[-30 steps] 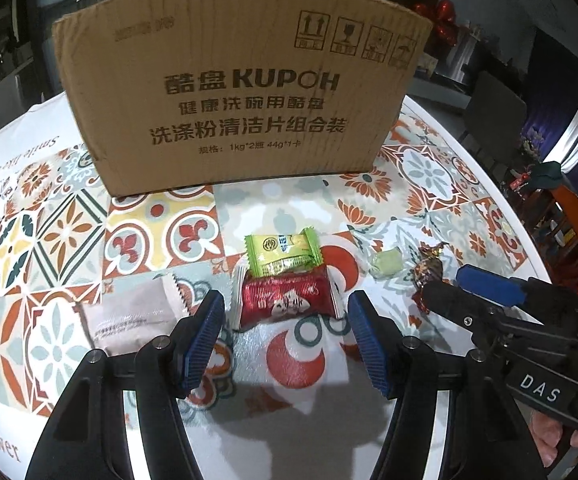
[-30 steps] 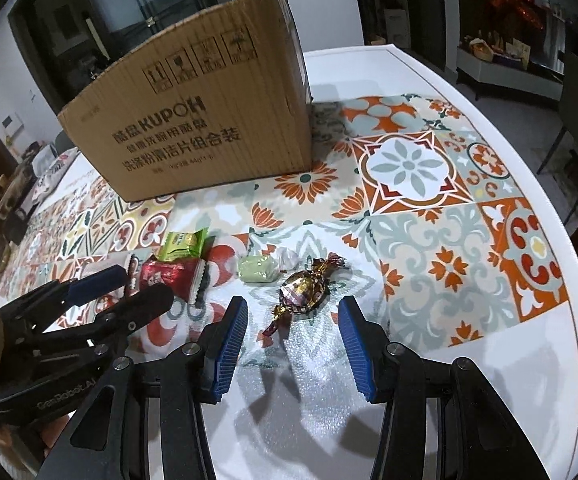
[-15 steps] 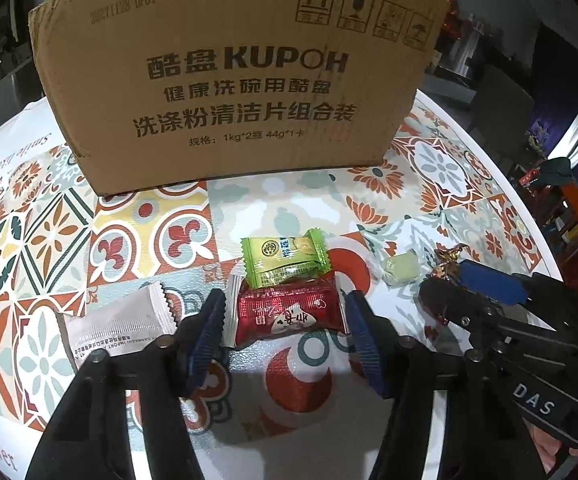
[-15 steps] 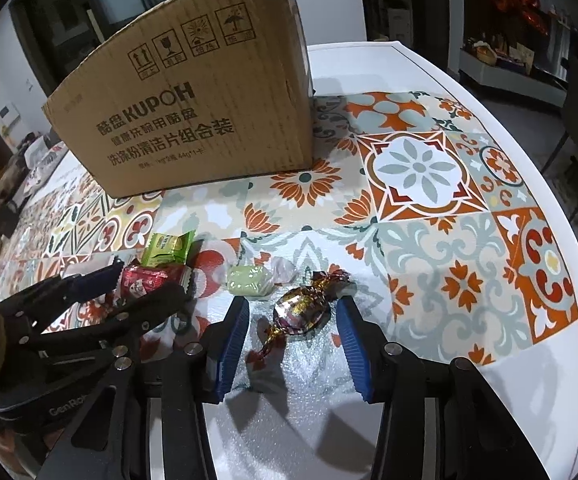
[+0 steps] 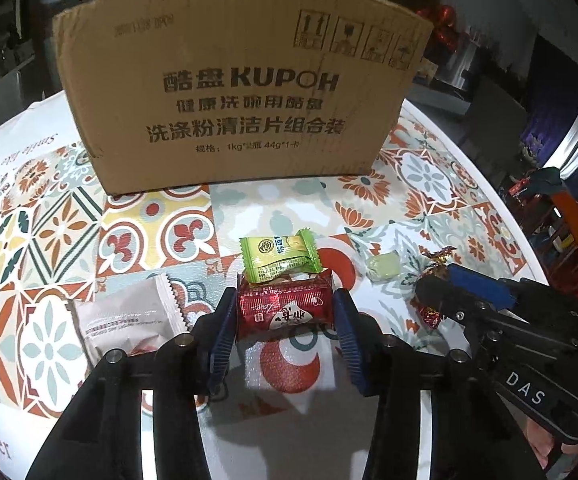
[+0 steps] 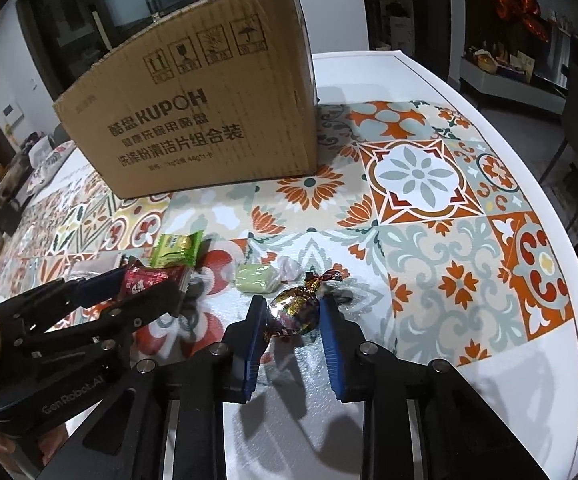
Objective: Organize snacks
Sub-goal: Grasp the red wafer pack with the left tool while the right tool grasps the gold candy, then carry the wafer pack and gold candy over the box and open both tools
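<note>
The left hand-held gripper (image 5: 285,320), pitched steeply down, had just been closing and clasped the red snack packet (image 5: 285,310) across its long axis, mid-desk (image 5: 429,168), before the cardboard box (image 5: 241,80). The right hand-held gripper (image 6: 293,320) (likewise tilted) had been closing onto the foil-wrapped candy (image 6: 295,310), pads touching.

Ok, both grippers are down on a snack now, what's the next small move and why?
Probably lift both straight up. The left gripper, jaws just closing, pinches the red packet; the right gripper, likewise closing, squeezes the foil candy. Both snacks still lie on the tablecloth, with the cardboard box behind them.
</note>
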Tool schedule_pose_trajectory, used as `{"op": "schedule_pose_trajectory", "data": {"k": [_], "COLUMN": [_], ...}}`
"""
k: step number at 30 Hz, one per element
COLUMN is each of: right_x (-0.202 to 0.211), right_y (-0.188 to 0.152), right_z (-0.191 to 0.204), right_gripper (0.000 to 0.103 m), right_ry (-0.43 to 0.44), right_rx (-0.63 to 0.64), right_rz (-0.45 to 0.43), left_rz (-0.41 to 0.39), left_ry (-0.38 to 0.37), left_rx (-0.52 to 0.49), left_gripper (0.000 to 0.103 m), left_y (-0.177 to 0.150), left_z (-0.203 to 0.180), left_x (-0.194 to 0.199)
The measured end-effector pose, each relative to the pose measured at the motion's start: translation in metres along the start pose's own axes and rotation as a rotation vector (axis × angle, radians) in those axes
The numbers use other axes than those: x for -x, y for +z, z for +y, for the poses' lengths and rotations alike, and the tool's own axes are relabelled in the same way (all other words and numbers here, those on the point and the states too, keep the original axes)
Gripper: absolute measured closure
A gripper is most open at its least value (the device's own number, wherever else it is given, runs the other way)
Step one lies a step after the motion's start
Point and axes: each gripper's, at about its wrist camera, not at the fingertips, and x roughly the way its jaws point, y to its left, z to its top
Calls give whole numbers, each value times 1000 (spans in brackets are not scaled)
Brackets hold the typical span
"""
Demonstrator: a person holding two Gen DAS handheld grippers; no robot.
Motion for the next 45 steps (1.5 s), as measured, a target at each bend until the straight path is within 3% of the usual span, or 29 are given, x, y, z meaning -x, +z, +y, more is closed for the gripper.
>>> {"op": "schedule_pose_trajectory", "data": {"k": [11, 25, 37, 45], "right_x": [37, 101, 134, 141], "right_y": [4, 27, 70, 108], "right_z": [14, 35, 55, 69], "right_gripper": [74, 75, 75, 74], "right_ry": [21, 16, 62, 66], "right_rx": [18, 69, 118, 176], "right_rz": [-75, -237, -337, -357], "left_rz": [-98, -250, -339, -362], "left_ry": [-5, 14, 19, 42], "left_rx": [-1, -20, -54, -78], "left_gripper": [56, 56, 56, 56], "left_y": [2, 26, 64, 98], "left_z": [-2, -3, 2, 10], "left_x": [47, 121, 159, 167]}}
